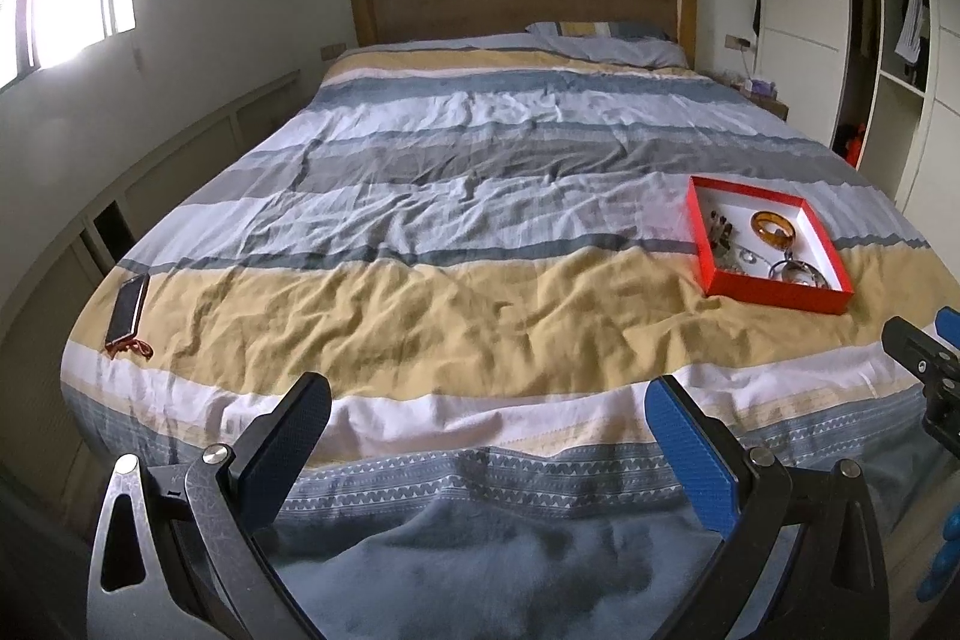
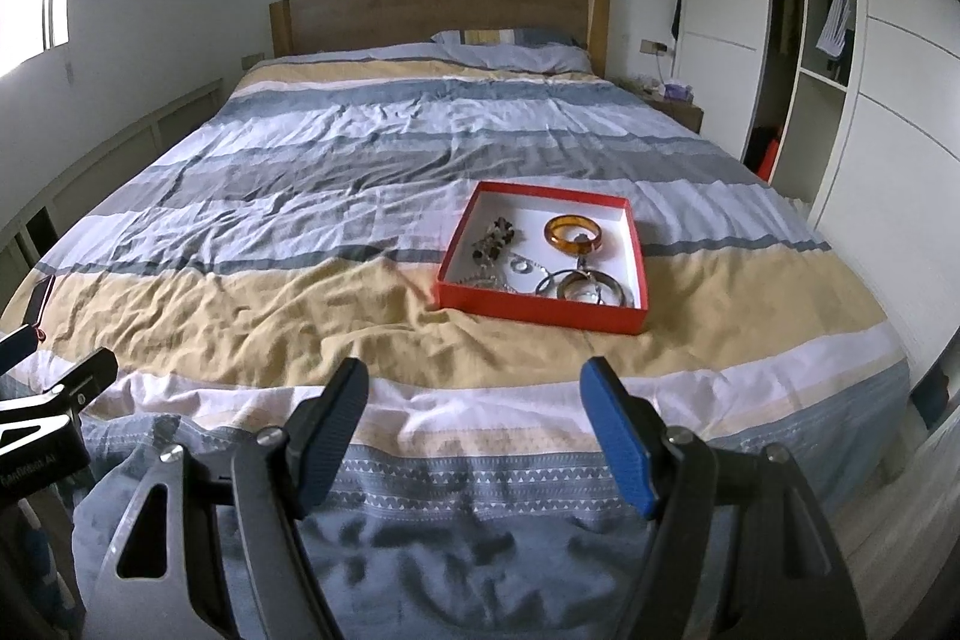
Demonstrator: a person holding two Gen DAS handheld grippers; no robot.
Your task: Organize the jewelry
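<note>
On the bed [image 2: 372,148], over the yellow stripe of the duvet, sat a red tray [image 2: 540,309] with the jewelry inside: an amber bangle [image 2: 573,233] toward the far right, two metal bangles [image 2: 585,287] touching or overlapping at the near right, a dark beaded piece [image 2: 495,241] on the left, and small rings and what looked like chain between them. Both grippers hung at the foot of the bed, well short of the tray. The left gripper [image 1: 489,436] stood released, jaws wide and holding nothing; the right gripper [image 2: 474,418] was likewise spread and empty, and lined up more nearly with the tray, which lay far to the right in the left wrist view [image 1: 774,289].

Trouble would likely come from the soft, rumpled duvet. A downward press on the tray's rim could tip it and slide the pieces into a heap, or spill them into the folds where small rings would be hard to find. The metal bangles looked linked with a chain or clasp, so lifting one might drag the others along. Thin chain and tiny rings would probably slip from wide pads. A phone [image 1: 127,309] lay at the bed's left edge, well apart from the tray, near enough to the left gripper's side to be knocked off by a careless sweep.
</note>
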